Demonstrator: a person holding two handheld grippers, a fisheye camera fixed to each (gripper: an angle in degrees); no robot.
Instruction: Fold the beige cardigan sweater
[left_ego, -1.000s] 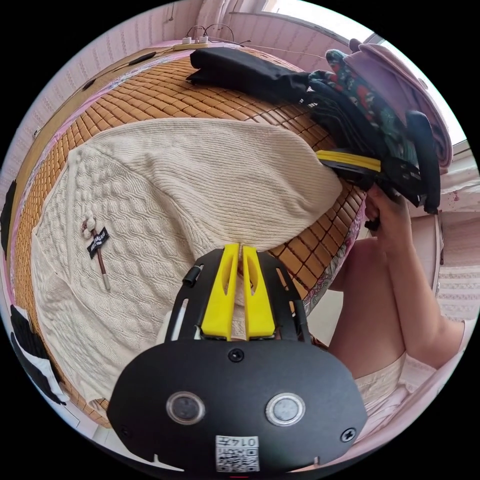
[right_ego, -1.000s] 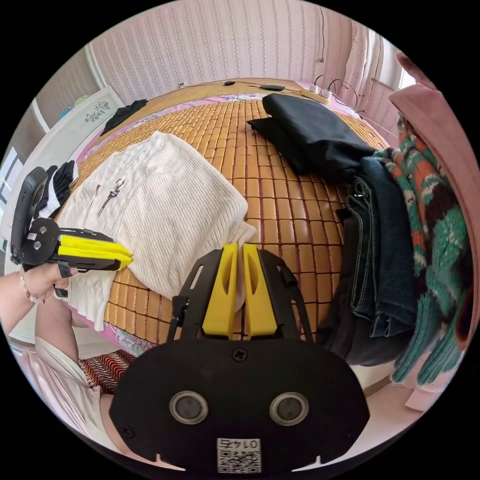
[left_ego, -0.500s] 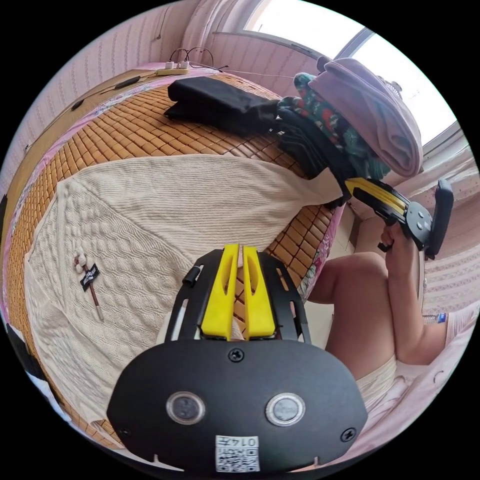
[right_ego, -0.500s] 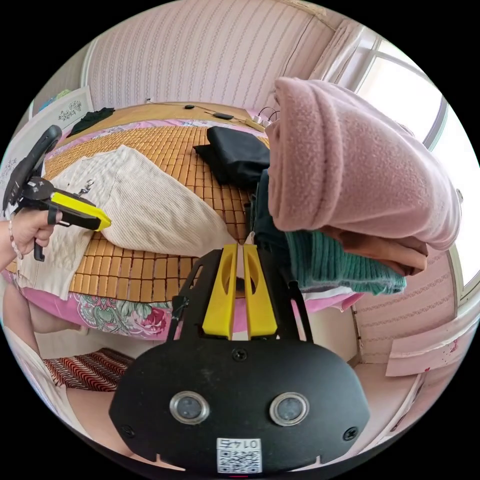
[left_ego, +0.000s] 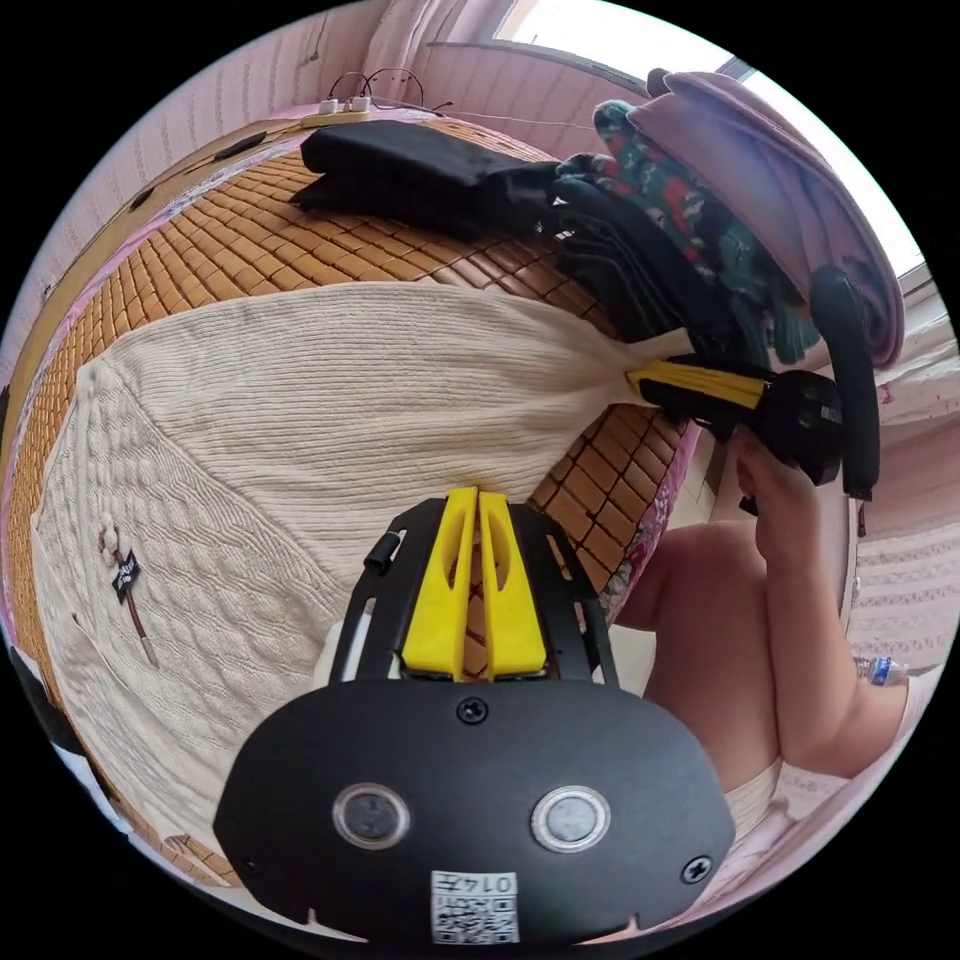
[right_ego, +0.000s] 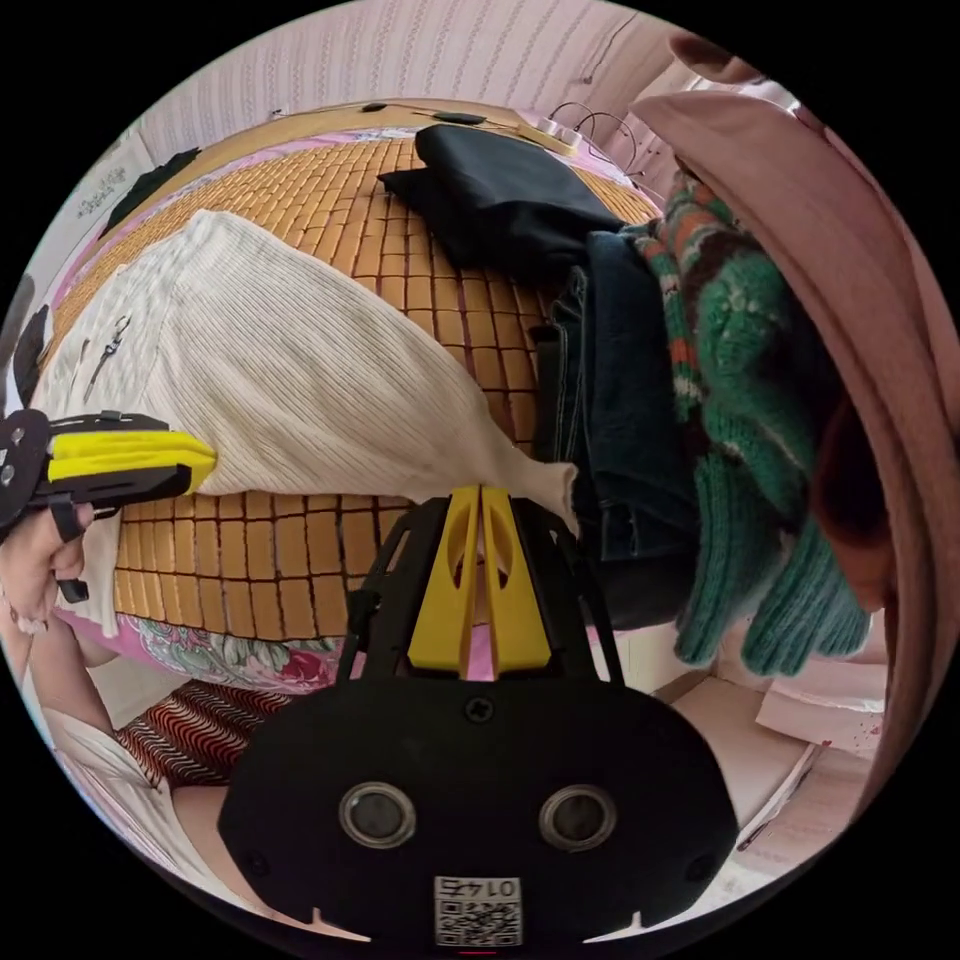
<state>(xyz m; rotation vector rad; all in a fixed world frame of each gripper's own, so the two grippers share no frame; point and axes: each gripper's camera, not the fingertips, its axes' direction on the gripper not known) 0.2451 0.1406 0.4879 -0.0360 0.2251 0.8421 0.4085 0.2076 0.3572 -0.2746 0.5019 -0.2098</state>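
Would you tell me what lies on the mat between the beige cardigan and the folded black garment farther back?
Nothing: in the right gripper view, bare bamboo mat separates the beige cardigan from the folded black garment. The left gripper view shows the same bare strip.

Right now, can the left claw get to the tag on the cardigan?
Probably yes: the tag lies exposed on the cardigan, nothing covering it, though the left claw is shut on the hem.

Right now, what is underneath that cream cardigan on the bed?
The beige cardigan lies on a woven bamboo mat, whose tiles show around it. Whatever sits directly beneath the knit is covered.
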